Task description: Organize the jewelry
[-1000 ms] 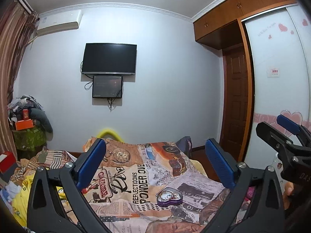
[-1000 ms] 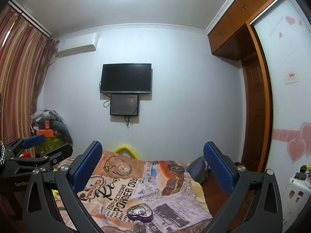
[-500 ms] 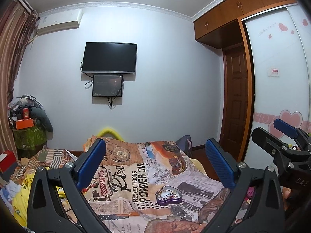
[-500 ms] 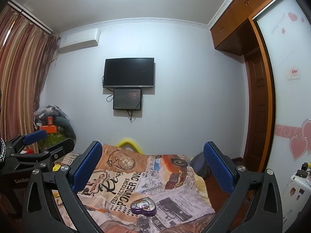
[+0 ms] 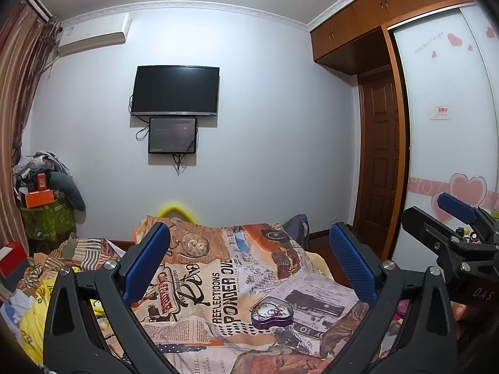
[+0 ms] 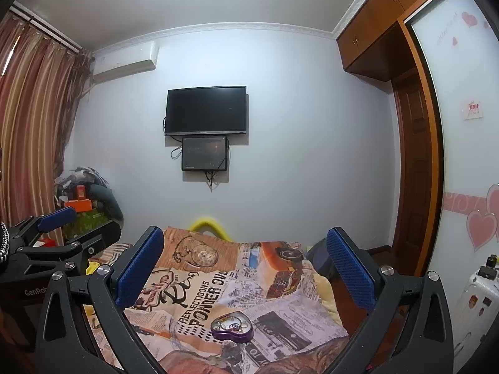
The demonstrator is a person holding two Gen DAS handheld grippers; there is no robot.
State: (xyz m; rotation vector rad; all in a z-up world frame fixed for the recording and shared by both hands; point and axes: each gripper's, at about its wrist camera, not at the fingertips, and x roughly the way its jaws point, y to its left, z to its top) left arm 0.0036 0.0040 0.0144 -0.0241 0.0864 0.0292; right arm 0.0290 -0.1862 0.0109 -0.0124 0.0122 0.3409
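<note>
The purple heart-shaped tin box (image 5: pixel 272 312) lies open-topped on the bed's newspaper-print quilt (image 5: pixel 218 280), well ahead of me and below both tools. Thin chains and small beaded pieces of jewelry (image 5: pixel 270 310) lie tangled inside it; I see no lid, and no loose pieces on the quilt, though anything that fine could be lost in the print. With the jewelry lying in the box, this fits either pieces gathered in already or a heap waiting to be sorted out, and I cannot tell which.

Whatever comes next at the box, I judge it wants a slow, low approach: the quilt is soft and rumpled, so the light tin may tip or slide if I nudge its rim, and the chains will snag each other if I pull at the heap.

My left tongs (image 5: pixel 249 265) are spread wide, holding nothing and touching nothing, raised above the bed. My right tongs (image 6: pixel 246 268) are equally wide apart and empty, held in the air beside the left.
</note>
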